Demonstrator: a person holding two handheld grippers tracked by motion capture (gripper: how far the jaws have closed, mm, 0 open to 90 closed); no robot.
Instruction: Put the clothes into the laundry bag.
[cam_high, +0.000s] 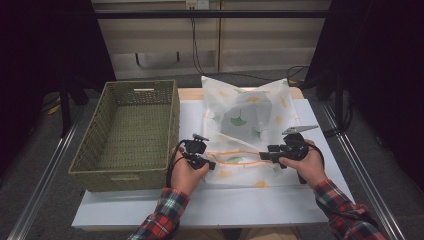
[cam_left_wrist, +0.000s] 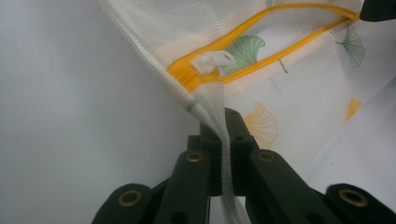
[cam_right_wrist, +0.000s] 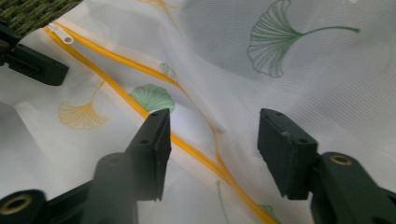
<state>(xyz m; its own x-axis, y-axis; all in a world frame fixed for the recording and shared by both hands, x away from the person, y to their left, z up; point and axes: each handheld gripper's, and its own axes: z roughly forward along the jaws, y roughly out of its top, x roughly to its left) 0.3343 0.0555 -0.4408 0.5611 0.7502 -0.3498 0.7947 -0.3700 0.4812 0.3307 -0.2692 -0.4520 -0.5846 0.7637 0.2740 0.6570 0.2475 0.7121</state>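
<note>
Zipper step: our left gripper (cam_left_wrist: 223, 140) pinches the white ginkgo-print mesh bag (cam_high: 245, 130) on the table beside the zipper slider (cam_left_wrist: 211, 62); right gripper (cam_right_wrist: 212, 154) jaws apart over the orange zipper (cam_right_wrist: 140, 105), probably must grab it next.

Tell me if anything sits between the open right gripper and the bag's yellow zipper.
Nothing visible does. The right gripper stands open right over the yellow zipper of the mesh bag, with no other thing between jaws and zipper. The left gripper is shut on the bag's corner, off to the side.
</note>
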